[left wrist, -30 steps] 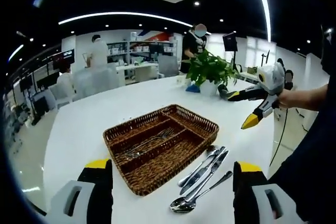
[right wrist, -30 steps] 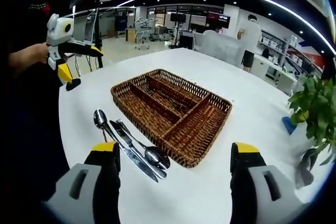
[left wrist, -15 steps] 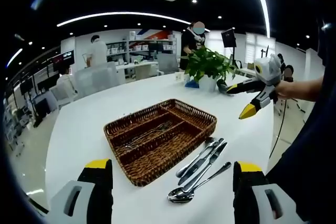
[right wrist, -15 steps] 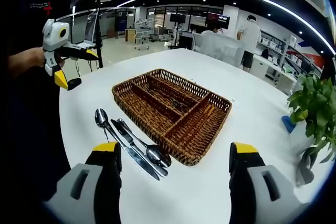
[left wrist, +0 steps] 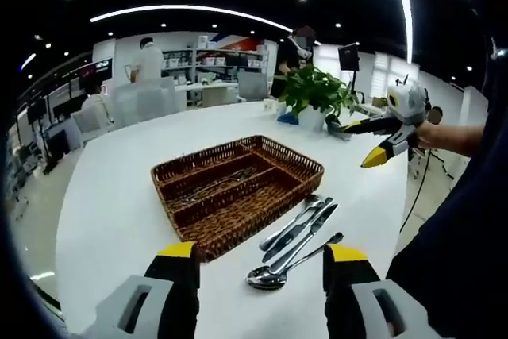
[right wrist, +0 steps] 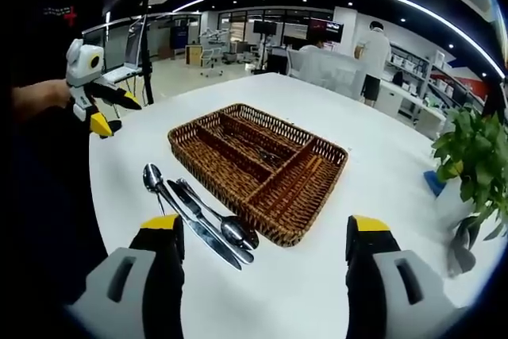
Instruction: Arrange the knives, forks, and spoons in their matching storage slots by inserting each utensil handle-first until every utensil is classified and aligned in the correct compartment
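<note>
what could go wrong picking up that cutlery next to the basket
The knives and spoons lie bunched and overlapping on the table beside the wicker basket, so an open claw may drag or lift two at once. They also lie flat on a smooth top, so thin handles could slip out.

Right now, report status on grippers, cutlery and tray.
Left hand-held gripper open, right hand-held gripper open, both empty. Brown wicker divided tray holds forks in middle slot. Steel spoons and knives loose on white table beside tray. Nothing blocking.
</note>
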`<state>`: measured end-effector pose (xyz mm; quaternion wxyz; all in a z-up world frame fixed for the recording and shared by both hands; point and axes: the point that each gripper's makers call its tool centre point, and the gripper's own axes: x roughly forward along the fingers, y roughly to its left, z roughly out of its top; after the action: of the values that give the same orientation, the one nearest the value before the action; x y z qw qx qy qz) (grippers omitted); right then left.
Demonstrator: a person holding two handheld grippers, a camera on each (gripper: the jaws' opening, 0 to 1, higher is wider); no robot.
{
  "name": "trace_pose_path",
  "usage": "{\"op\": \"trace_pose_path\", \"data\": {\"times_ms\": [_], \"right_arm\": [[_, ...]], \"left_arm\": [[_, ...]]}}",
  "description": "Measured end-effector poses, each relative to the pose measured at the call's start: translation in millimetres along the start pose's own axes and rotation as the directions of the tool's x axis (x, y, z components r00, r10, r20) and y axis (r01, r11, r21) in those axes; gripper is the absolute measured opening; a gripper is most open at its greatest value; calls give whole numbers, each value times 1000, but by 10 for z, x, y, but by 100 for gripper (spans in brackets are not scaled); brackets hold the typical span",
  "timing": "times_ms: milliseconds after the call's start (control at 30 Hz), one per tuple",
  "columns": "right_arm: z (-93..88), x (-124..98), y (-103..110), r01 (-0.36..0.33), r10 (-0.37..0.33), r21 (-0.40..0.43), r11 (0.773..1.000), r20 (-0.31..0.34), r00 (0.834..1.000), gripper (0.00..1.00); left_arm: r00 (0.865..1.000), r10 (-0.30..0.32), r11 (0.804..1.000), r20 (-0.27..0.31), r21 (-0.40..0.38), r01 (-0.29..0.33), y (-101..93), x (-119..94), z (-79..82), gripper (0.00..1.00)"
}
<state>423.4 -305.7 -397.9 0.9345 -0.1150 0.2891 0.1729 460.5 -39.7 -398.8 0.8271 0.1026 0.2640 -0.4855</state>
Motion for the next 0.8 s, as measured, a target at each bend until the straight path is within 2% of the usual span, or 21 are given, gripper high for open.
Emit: {"op": "trace_pose_path", "data": {"times_ms": [33,100,167,200,233,300,333,500,667,700,733,800], "right_arm": [[0,-1,3,-1,1,-1,1000,0,1000,86],[0,-2,10,-2,2,-4,1000,-1,1000,86],[21,-9,20,-2,2,-5,1000,6,1000,85],[34,-16,27,-1,1,-2,1000,11,1000,85],[13,-15,30,1,-1,-1,1000,8,1000,85],[-1,-20,43,-1,1,5,1000,7,1000,85],[-7,-23,48,-1,1,5,1000,6,1000,85],[-43,-47,68,1,-1,13,1000,0,1000,84],[-44,-66,101,3,-3,15,1000,-1,1000,84],[-43,-67,105,3,-3,15,1000,-1,1000,84],[-37,-66,130,0,0,13,1000,-1,1000,84],[-36,-64,148,-2,2,11,1000,-4,1000,84]], "left_arm": [[1000,-6,1000,-14,-4,6,8,13,-35,54],[999,-17,1000,-43,-12,16,25,39,-104,49],[990,-86,995,-110,-66,79,11,115,-290,44],[983,-116,990,-141,-94,103,26,169,-391,42],[967,-179,979,-180,-131,156,-15,212,-511,41],[952,-195,978,-236,-117,171,47,275,-661,38],[941,-223,972,-255,-137,193,28,296,-711,36],[922,-260,961,-286,-170,219,52,420,-821,33],[912,-277,953,-301,-209,221,130,543,-856,33],[907,-283,948,-311,-231,217,147,558,-881,32],[893,-316,933,-320,-277,231,126,572,-909,32],[885,-324,924,-333,-310,222,173,622,-944,30]]}}
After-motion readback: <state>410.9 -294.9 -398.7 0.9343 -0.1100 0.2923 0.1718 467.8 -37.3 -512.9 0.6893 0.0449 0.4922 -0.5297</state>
